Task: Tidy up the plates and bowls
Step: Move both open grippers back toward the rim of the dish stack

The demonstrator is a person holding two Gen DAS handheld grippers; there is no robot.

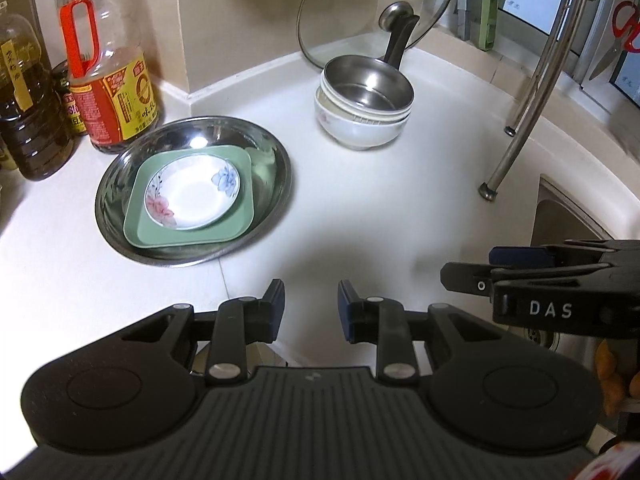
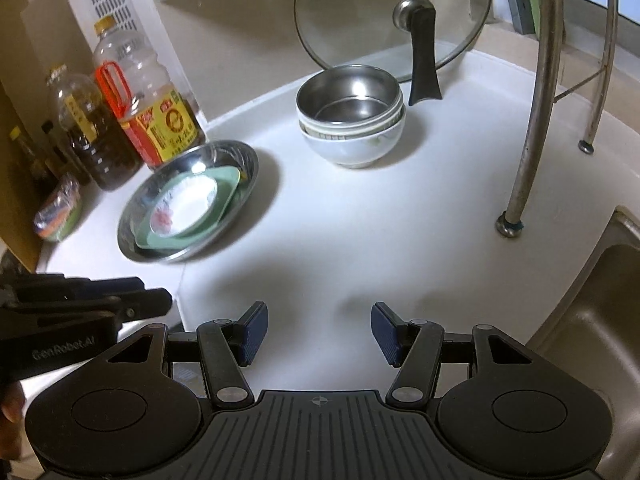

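Left gripper [image 1: 311,310] narrow and empty, right gripper [image 2: 319,334] wider, empty. Plate stack [image 1: 192,196] sits ahead-left of left gripper, nearer it; bowl stack [image 2: 351,120] straight ahead of right.

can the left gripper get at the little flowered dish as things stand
Probably yes. The flowered dish lies on top of the green square plate in the steel basin, nothing over it. Bare counter lies between it and the empty, open left gripper. The basin's rim is low.
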